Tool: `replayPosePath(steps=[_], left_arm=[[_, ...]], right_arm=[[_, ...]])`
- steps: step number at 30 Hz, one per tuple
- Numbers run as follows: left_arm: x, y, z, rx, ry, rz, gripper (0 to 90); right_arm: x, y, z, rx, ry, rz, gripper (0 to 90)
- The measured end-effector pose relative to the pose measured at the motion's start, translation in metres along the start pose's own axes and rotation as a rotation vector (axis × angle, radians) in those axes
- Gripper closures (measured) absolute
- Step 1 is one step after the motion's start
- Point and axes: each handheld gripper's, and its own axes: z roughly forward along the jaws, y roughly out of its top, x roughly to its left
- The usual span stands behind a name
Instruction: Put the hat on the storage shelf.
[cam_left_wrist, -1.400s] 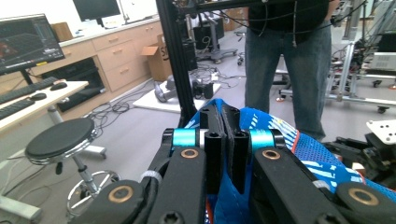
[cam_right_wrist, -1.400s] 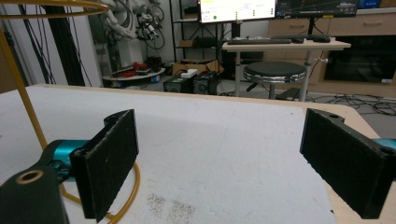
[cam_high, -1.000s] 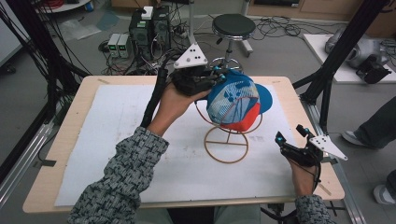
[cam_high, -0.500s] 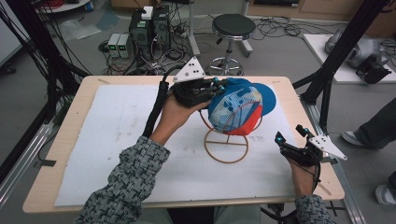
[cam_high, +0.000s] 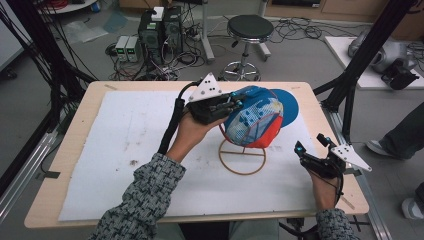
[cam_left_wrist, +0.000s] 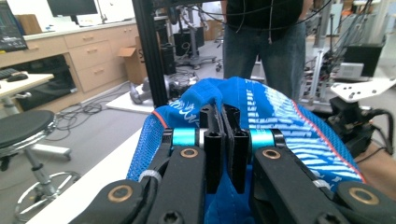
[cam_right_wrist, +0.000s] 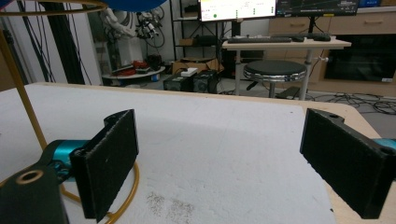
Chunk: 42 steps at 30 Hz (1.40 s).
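A blue cap (cam_high: 255, 120) with white print, an orange underside and a blue brim rests on top of a gold wire stand (cam_high: 242, 161) at the middle right of the table. My left gripper (cam_high: 234, 104) comes at it from the left and is shut on the cap's fabric (cam_left_wrist: 275, 116); the left gripper view has its jaws (cam_left_wrist: 226, 122) pressed together on a blue fold. My right gripper (cam_high: 310, 144) hovers near the table's right front edge, open and holding nothing. In the right gripper view its pads (cam_right_wrist: 111, 161) stand wide apart, with the stand's ring (cam_right_wrist: 127, 187) by the left one.
A white sheet (cam_high: 125, 135) covers the wooden table (cam_high: 80, 120). Black frame posts (cam_high: 350, 80) rise at the right and left edges. A stool (cam_high: 248, 30) and computer boxes (cam_high: 160, 25) stand on the floor behind. A person (cam_left_wrist: 259, 42) stands beyond the table.
My left gripper has come down and slightly right with the cap, which now sits lower over the stand. The right gripper has stayed where it was.
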Motion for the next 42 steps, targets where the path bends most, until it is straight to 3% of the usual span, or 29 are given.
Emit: replayPosePath(steps=[10, 23, 28, 33, 42], left_arm=[[0.005, -0.016, -0.001, -0.079, -0.025, -0.070, 88.1], [0.009, -0.024, 0.000, -0.127, -0.060, -0.097, 84.3], [0.009, -0.025, 0.000, -0.133, -0.073, -0.090, 80.0], [0.009, -0.027, -0.001, -0.148, -0.087, -0.084, 69.2], [0.011, -0.029, -0.006, -0.159, -0.082, -0.101, 62.7]], right_arm=[[0.000, 0.000, 0.000, 0.000, 0.002, -0.001, 10.8], [0.000, 0.000, 0.000, 0.001, 0.001, 0.005, 10.7], [0.000, 0.000, 0.000, 0.000, -0.001, 0.005, 10.8], [0.000, 0.000, 0.000, -0.003, 0.000, 0.002, 10.7], [0.000, 0.000, 0.000, 0.001, 0.000, 0.002, 10.8]])
